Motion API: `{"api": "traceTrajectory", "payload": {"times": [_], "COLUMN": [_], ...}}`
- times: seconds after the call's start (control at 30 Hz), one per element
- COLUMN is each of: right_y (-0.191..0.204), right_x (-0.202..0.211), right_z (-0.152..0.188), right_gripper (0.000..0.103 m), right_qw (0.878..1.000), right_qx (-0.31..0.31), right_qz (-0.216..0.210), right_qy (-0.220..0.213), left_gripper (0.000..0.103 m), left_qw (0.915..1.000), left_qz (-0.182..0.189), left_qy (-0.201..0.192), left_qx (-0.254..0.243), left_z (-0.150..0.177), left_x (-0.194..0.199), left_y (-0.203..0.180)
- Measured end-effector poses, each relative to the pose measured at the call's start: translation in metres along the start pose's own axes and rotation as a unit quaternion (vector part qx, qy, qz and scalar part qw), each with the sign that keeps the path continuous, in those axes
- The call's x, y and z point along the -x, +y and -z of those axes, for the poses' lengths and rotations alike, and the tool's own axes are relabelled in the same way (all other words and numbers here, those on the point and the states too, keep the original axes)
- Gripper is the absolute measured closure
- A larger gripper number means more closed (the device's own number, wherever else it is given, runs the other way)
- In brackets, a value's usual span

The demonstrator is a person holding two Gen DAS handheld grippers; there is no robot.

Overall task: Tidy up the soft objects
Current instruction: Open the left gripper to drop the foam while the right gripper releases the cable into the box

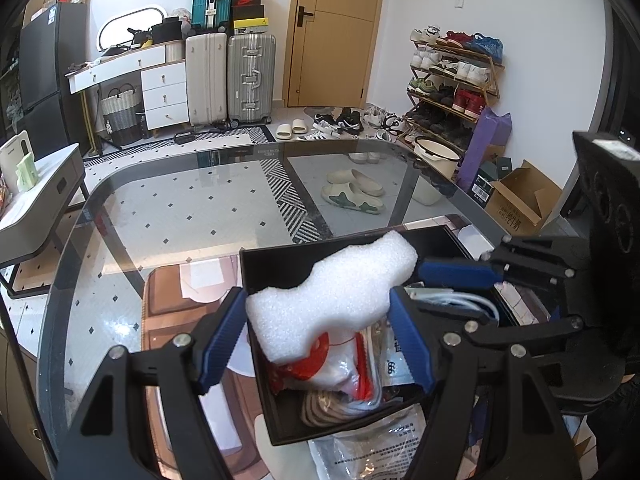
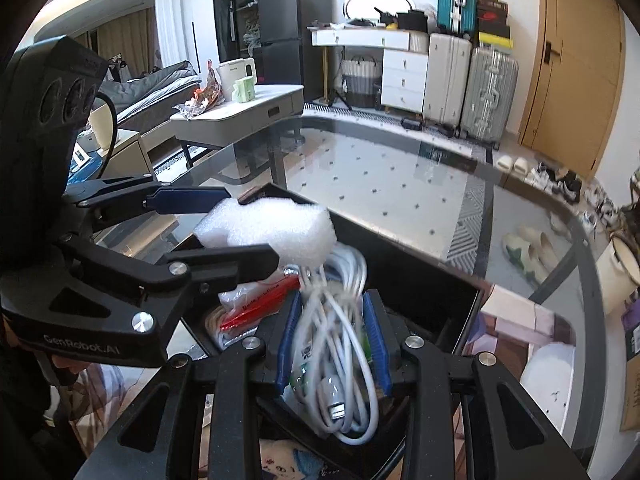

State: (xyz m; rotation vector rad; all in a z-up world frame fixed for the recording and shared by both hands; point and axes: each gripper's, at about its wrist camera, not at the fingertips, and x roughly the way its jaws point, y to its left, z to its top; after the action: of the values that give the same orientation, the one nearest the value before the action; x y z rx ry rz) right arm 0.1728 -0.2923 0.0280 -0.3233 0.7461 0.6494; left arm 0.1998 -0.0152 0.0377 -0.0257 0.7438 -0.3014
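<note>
My left gripper is shut on a white foam block and holds it above a black box on the glass table. The foam also shows in the right wrist view, with the left gripper around it. My right gripper is shut on a bundle of white cable over the same box; it shows in the left wrist view. The box holds red-and-white plastic packets and a striped cloth item.
The glass table has a dark rim, with a patterned mat under the box. A plastic bag with printed text lies at the box's near side. Suitcases, a dresser, a shoe rack and a cardboard box stand beyond the table.
</note>
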Motion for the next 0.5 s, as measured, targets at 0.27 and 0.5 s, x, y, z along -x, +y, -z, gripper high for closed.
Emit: {"api": "traceTrajectory", "payload": {"times": [0.27,0.5], "right_y": [-0.007,-0.008], "right_x": [0.03,0.064], "right_z": [0.014,0.039], "right_gripper": [0.047,0.003], "right_qw": [0.999,0.997], "right_qx": [-0.006,-0.038], "right_qz": [0.029,0.052], "right_qy": [-0.02,-0.045], "left_gripper": [0.018,0.007], "left_qw": [0.9999,0.9995], "left_qz": [0.006,-0.007], "left_qy": [-0.002,-0.024], "left_qx": [-0.011,-0.02], "left_z": [0.002,0.017], "left_x": [0.009,0.027], "left_y": [-0.001,-0.003]}}
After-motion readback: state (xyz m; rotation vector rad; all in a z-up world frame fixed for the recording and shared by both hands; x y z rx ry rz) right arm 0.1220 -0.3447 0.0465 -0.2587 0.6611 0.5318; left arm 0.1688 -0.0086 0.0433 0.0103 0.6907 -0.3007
